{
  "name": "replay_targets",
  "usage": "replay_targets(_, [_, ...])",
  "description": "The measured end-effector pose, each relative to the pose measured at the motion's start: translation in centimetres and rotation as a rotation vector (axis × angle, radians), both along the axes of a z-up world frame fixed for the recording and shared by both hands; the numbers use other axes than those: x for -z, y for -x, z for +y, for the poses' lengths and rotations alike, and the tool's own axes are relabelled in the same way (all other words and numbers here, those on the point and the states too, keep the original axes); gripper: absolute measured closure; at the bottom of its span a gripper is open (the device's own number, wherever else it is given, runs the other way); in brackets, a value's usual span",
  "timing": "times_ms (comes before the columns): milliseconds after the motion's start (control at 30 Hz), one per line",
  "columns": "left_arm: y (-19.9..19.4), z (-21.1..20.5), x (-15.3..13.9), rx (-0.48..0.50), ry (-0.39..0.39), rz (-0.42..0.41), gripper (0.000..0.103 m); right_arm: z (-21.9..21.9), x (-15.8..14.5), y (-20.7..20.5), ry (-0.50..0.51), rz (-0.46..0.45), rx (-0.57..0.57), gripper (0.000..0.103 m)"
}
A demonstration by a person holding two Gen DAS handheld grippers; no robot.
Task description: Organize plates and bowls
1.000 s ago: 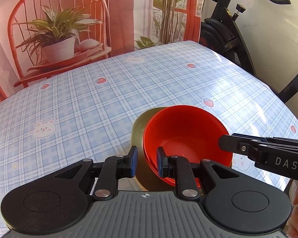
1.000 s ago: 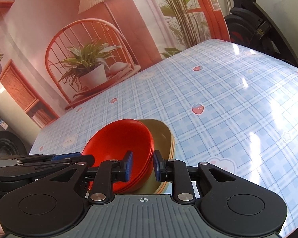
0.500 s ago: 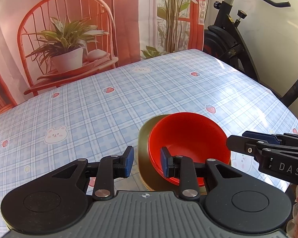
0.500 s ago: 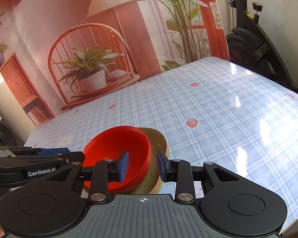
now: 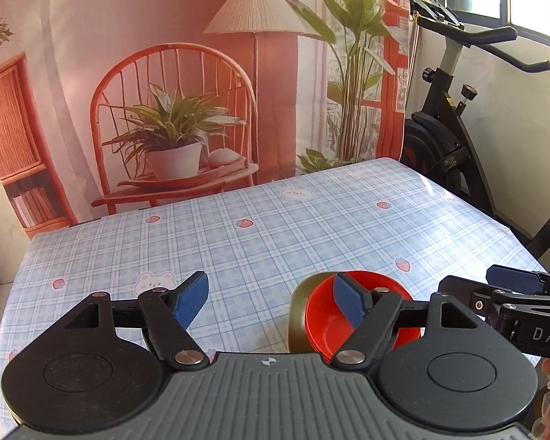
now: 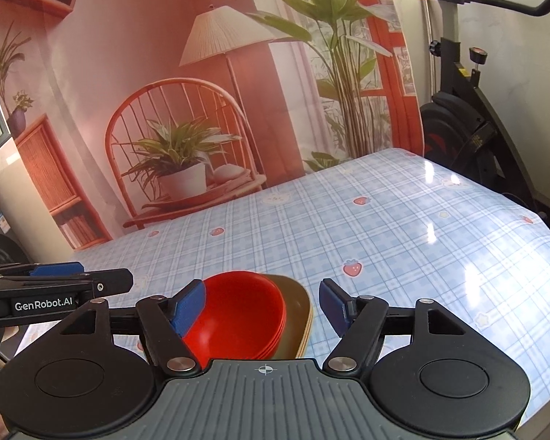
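Since a second ago both hand-held grippers sit higher above the desk, so the stacked dishes look smaller and lower in each frame. The left hand-held gripper has just been opening; its blue pads stand wide with only bare cloth between them. The red bowls, nested in an olive plate, lie lower right in the left view. The right view alone shows the plate's layered rim. The right hand-held gripper has likewise just been opening, wide and gripping nothing, over the stack at lower centre.
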State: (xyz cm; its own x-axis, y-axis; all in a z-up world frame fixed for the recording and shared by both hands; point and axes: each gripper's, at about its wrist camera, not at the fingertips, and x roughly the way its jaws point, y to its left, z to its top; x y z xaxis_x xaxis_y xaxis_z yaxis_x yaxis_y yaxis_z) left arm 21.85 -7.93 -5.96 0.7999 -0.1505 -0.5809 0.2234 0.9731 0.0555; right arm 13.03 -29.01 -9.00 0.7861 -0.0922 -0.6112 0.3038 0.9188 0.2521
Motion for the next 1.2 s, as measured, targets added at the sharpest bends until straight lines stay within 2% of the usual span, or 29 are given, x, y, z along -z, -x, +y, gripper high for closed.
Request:
replay_targets(100, [1.3,1.0,-1.7,-0.047,0.037,-0.039,0.022,0.2,-1.5,0.4,0.012,-0.037,-0.009,0.020])
replay_targets(267, [4.0,1.9,-4.8,-0.143,-0.025,-0.135,0.018,0.9,-4.6,1.5,0.020,-0.106,-0.029,0.010])
replay_targets(400, [6.5,2.6,-7.6,-0.207,-0.040,-0.201,0.016,1.9,-7.3,2.5,0.057,-0.150,-0.050,0.001])
replay_targets(533, [9.3,2.8,-10.1,-0.231,-0.056,-0.265,0.014,2.8,-10.0,3.6,0.089,-0.193,-0.072,0.000])
replay_targets(800, [15.0,4.5,-14.5,-0.224,0.011,-0.332,0.014,4.9,-15.0,5.6,0.181,-0.224,-0.104,0.000])
replay_targets(1033, [17.9,5.2,-16.3,-0.214,0.072,-0.349,0.014,7.0,-18.4,7.1,0.231,-0.253,-0.140,0.000])
replay_targets(1200, [18.3,5.7,-16.0,-0.221,0.131,-0.329,0.014,8.1,-19.6,8.1,0.242,-0.270,-0.149,0.000])
